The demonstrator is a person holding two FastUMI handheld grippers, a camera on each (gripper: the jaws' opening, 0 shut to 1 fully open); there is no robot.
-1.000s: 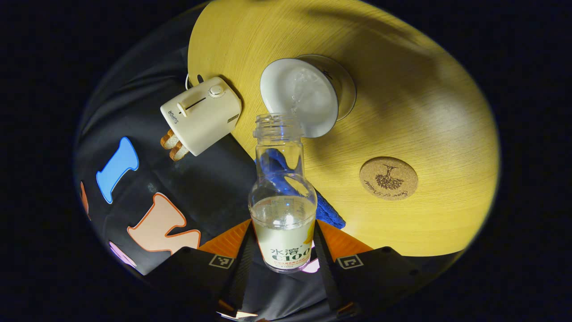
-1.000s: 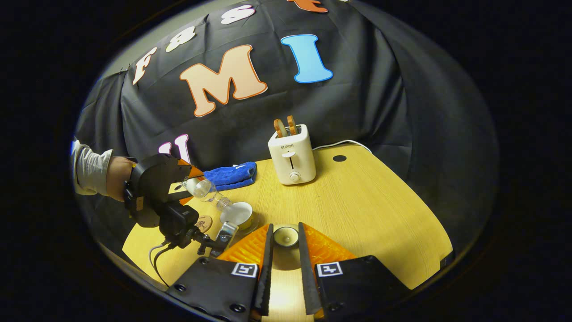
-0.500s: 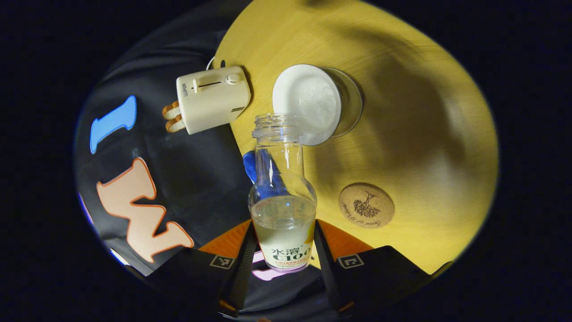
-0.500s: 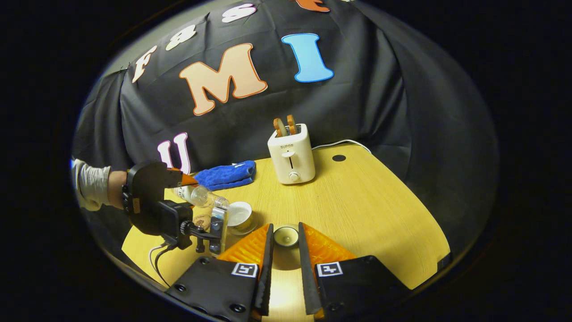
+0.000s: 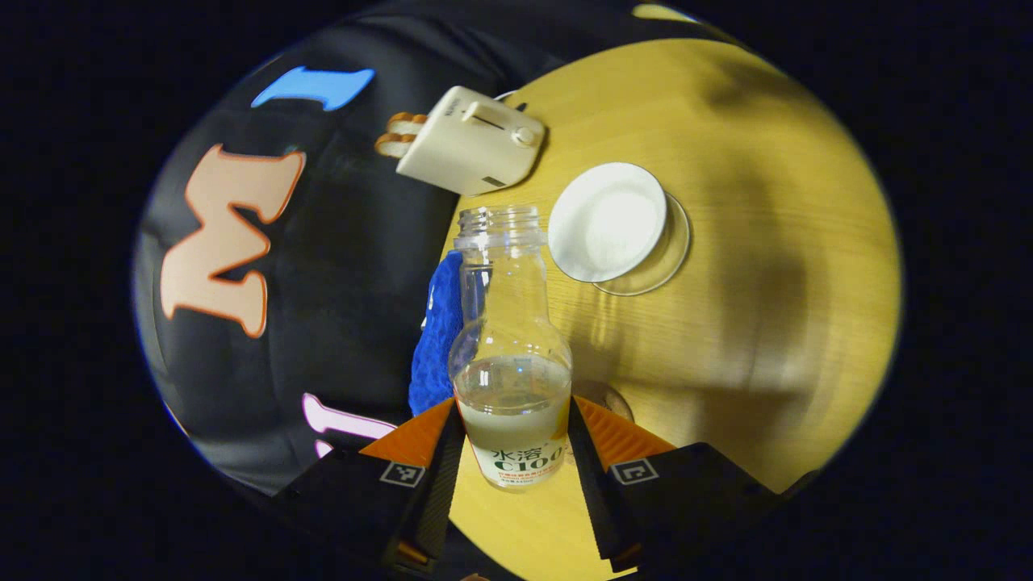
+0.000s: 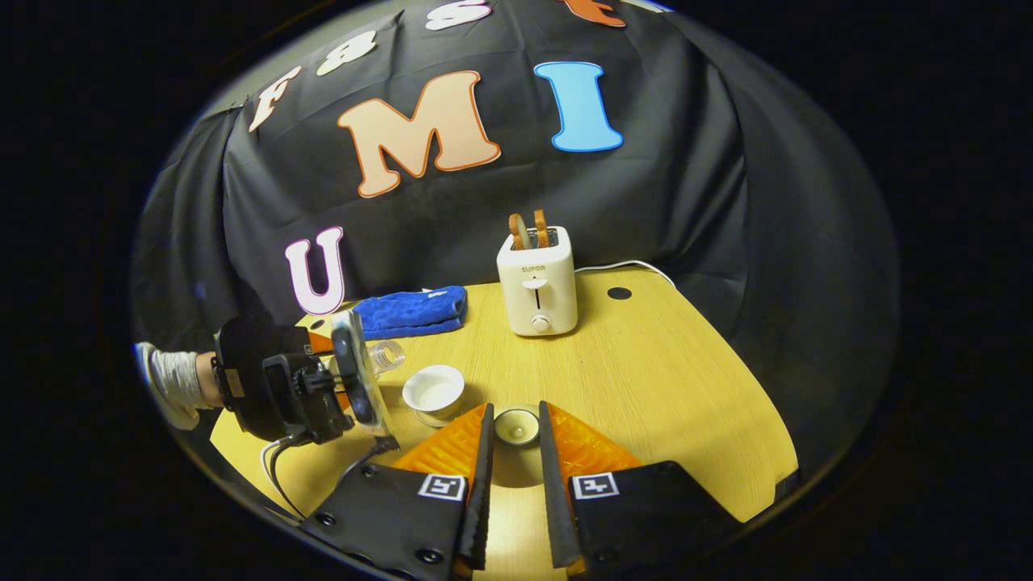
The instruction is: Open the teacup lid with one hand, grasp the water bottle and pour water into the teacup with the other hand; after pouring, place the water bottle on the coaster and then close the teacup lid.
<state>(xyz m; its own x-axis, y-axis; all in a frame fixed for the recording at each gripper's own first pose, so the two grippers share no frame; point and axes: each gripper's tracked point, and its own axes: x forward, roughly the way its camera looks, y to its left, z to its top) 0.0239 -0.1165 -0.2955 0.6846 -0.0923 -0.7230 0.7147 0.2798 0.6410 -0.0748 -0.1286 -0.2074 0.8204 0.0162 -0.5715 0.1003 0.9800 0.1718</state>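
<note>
Left gripper view: the left gripper [image 5: 513,440] pinches the open water bottle [image 5: 510,355] at its lower body, both fingers against it. The teacup [image 5: 617,222], uncovered, stands on the table [image 5: 767,266] beyond the bottle's mouth, near the toaster [image 5: 472,141] and blue cloth [image 5: 440,331].

Right gripper view: the right gripper [image 6: 513,440] pinches the teacup lid [image 6: 516,425] just above the table, though contact looks likely rather than certain. The teacup [image 6: 434,390] sits beside it, left.

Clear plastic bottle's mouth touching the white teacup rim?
Apart. Left gripper view: clear plastic bottle mouth sits beside white teacup, bare yellow wooden table between them.
</note>
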